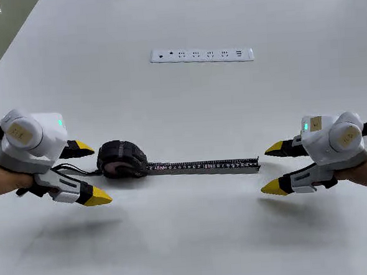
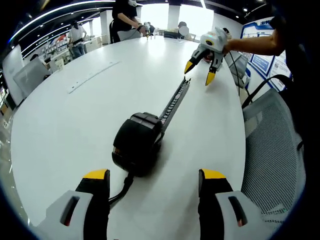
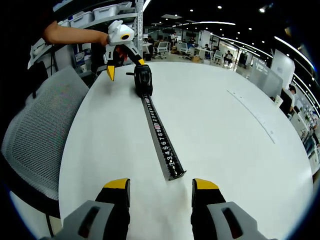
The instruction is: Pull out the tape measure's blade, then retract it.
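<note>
tape measure (image 1: 121, 159), black case, numbered blade (image 1: 201, 167) out flat on white table (image 1: 187, 100)

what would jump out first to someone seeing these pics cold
The black tape measure lies on the white table with its blade drawn out flat to the right. An open, yellow-tipped gripper faces each end: the left gripper just behind the case, the right gripper just off the blade's tip, neither gripping anything. Further back lies a white power strip.
</note>
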`<state>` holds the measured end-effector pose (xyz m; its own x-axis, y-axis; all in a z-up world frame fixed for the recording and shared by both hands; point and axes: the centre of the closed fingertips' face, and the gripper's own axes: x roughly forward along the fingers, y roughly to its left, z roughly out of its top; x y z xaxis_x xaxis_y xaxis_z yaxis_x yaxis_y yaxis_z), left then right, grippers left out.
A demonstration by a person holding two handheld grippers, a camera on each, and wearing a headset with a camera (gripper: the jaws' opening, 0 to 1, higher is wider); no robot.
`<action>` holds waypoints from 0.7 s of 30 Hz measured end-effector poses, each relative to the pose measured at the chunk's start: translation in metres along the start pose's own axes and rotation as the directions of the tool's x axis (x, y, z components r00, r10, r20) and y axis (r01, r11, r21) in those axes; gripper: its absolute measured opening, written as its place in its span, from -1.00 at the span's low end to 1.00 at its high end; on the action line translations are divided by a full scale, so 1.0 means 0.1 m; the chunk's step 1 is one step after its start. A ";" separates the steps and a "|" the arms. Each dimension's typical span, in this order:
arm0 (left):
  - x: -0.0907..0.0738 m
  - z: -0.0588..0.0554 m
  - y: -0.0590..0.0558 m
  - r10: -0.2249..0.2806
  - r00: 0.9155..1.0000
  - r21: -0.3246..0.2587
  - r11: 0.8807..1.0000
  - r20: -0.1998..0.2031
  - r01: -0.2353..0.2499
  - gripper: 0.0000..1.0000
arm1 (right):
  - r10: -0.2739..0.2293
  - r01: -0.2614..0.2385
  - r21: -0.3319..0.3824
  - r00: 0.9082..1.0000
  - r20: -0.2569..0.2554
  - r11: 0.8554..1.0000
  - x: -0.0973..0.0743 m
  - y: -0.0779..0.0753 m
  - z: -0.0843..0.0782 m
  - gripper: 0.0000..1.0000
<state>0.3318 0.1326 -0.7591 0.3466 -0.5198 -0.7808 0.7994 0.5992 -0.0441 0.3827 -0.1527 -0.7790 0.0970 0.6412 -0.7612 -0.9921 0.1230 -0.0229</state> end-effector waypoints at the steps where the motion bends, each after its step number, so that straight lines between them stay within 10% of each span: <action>1: 0.00 0.00 -0.01 0.005 1.000 -0.010 1.000 0.008 -0.005 0.38 | -0.002 0.002 0.007 1.000 0.003 1.000 0.00 0.01 0.00 -0.04; 21: -0.03 0.00 -0.28 0.082 0.988 -0.152 0.986 0.127 -0.062 0.58 | -0.071 0.063 0.129 0.996 0.062 0.990 -0.07 0.23 0.00 0.23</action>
<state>0.3083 0.1174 -0.7553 0.4707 -0.5421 -0.6962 0.6925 0.7159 -0.0892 0.3594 -0.1539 -0.7744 0.1719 0.6767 -0.7159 -0.9656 0.2595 0.0134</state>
